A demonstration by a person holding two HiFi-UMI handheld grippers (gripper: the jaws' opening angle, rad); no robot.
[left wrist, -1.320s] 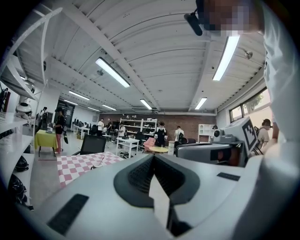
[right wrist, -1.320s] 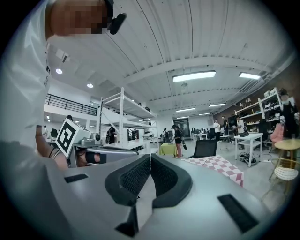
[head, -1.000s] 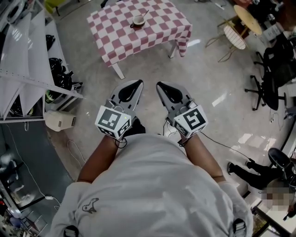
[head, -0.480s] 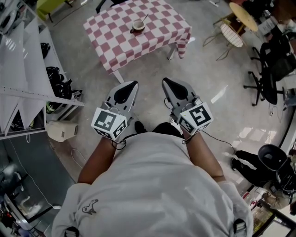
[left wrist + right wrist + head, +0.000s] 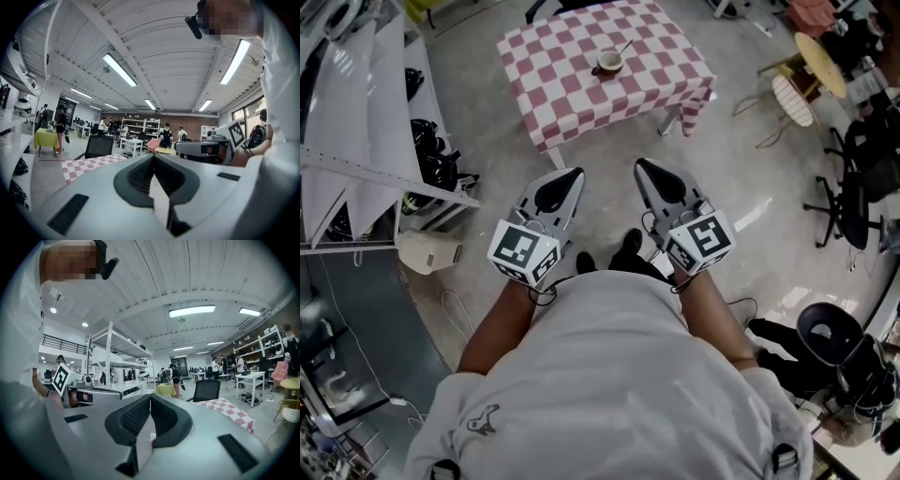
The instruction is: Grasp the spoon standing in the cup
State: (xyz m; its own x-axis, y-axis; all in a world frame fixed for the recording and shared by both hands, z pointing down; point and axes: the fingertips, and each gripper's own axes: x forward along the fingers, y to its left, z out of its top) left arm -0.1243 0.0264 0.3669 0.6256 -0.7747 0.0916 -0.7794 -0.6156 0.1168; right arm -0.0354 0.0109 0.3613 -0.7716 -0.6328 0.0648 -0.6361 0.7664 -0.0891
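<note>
Left tool (image 5: 577, 172), right tool (image 5: 639, 164) — level, closed

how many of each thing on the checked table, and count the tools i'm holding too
cup: 1
spoon: 1
tools: 2, the left tool and the right tool, both shut and empty
total: 4

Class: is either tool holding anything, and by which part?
Nothing. The left tool and right tool are shut, empty; the spoon stands in the cup.
</note>
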